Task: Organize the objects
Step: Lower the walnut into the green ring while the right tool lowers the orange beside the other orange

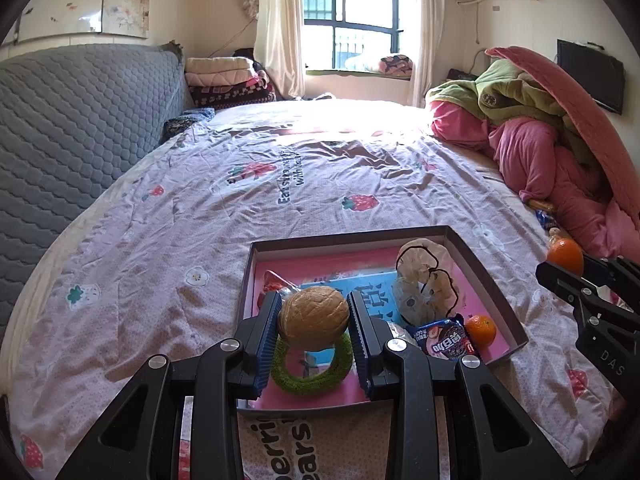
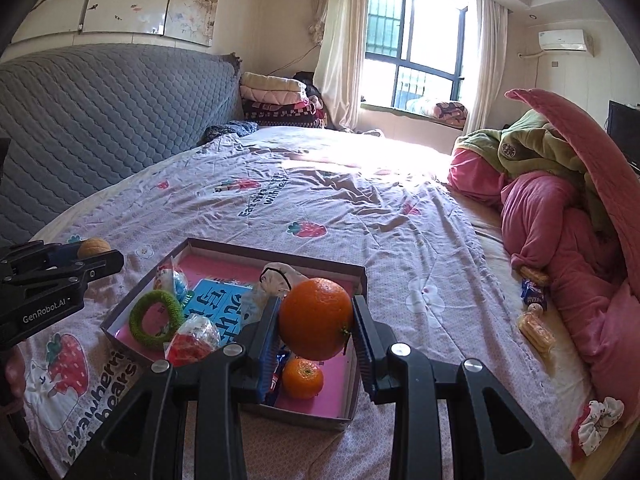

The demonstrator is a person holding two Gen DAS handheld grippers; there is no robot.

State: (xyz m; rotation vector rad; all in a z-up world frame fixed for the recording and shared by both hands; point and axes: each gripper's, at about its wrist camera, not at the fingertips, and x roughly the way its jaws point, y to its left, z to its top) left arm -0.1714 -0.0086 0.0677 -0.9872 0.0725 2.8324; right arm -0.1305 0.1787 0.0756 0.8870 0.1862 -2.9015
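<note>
Blue ribbed pads of the left gripper (image 1: 314, 320) are pressing on both sides of a tan walnut (image 1: 314, 317), its jaws partly closed and holding the nut above the near half of the shallow box (image 1: 460, 242). A green knitted ring (image 1: 312, 368) is lying on the pink floor directly under it, at 6 o'clock from the nut. The right gripper (image 2: 316, 320) is likewise clamping a large orange (image 2: 316, 319) between partly closed jaws, hanging over the box's near right corner; a smaller orange (image 2: 303, 377) is sitting at 6 o'clock beneath it, beside a snack packet (image 1: 444, 338). A pale scrunchie in wrap (image 1: 426, 280) is filling the box's far right, and red-and-white wrapped sweets (image 2: 192, 338) are lying toward the left wall. The middle of the floor, with its blue print, is showing bare. Outside the rim, the strawberry-print bedspread (image 1: 248, 184) is stretching open from 9 to 12 o'clock. At 3 o'clock a heap of pink bedding (image 2: 560, 216) is crowding the edge, with biscuit packs (image 2: 534, 330) at its foot.
</note>
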